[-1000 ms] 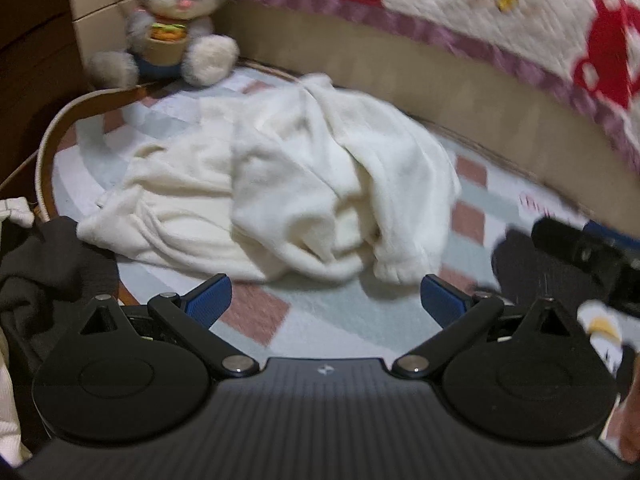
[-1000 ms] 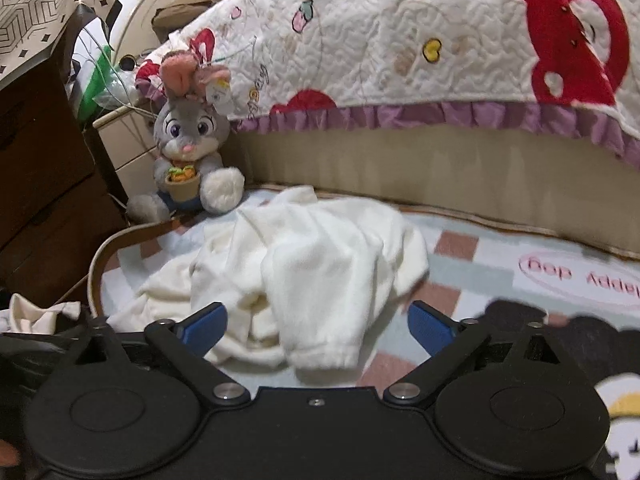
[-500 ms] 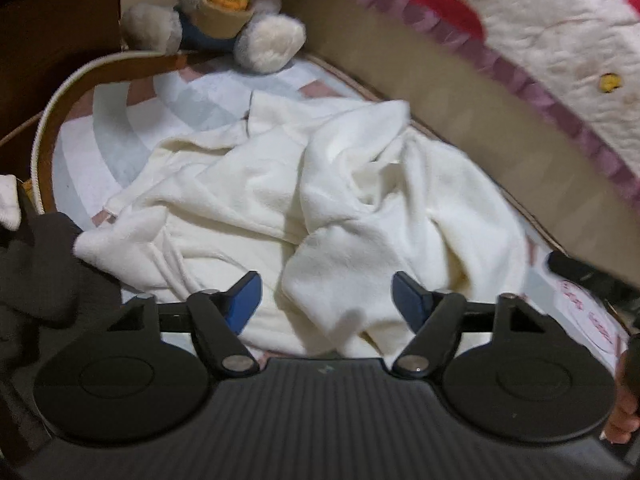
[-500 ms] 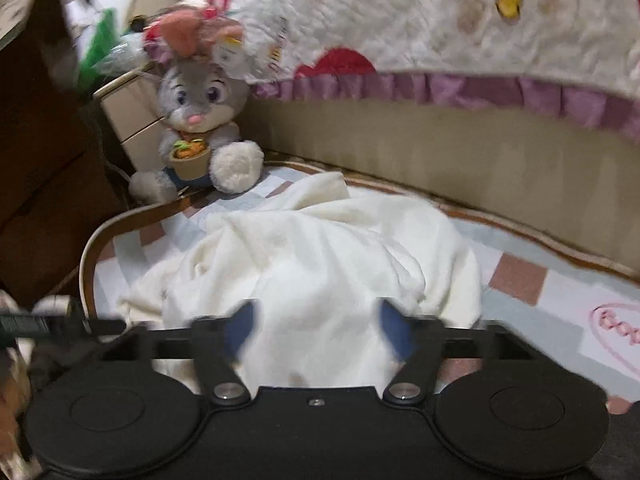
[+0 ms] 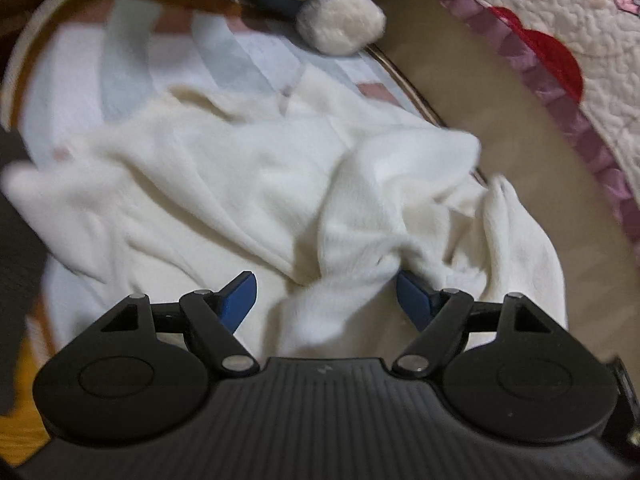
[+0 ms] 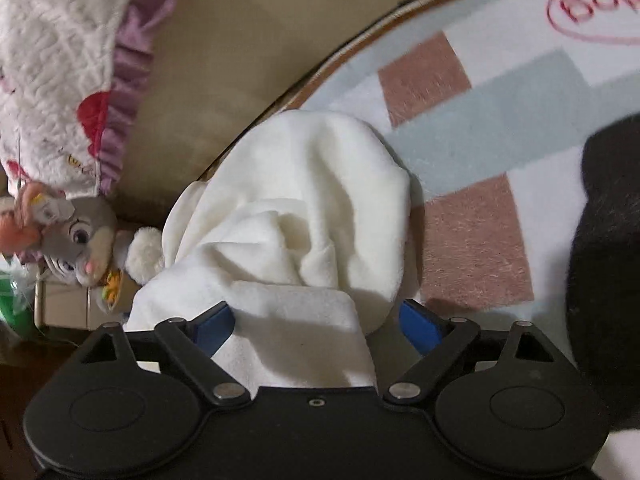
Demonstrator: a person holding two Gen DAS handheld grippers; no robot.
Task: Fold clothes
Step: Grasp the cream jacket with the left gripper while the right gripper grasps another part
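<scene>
Checked rug beside the bed carries the work: the left gripper (image 5: 326, 300) and right gripper (image 6: 316, 326), both with jaws apart, have dropped from hovering to straddle folds of the crumpled cream garment (image 5: 260, 184) by the plush rabbit (image 6: 76, 240). Probably grasping comes next.

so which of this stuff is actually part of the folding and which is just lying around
Part of the job:
- crumpled cream garment on the rug
- left gripper, open over its folds
- right gripper, open, a flap of the garment between its fingers

Just lying about:
- plush rabbit
- checked rug
- quilted bedspread
- dark cloth on the rug
</scene>
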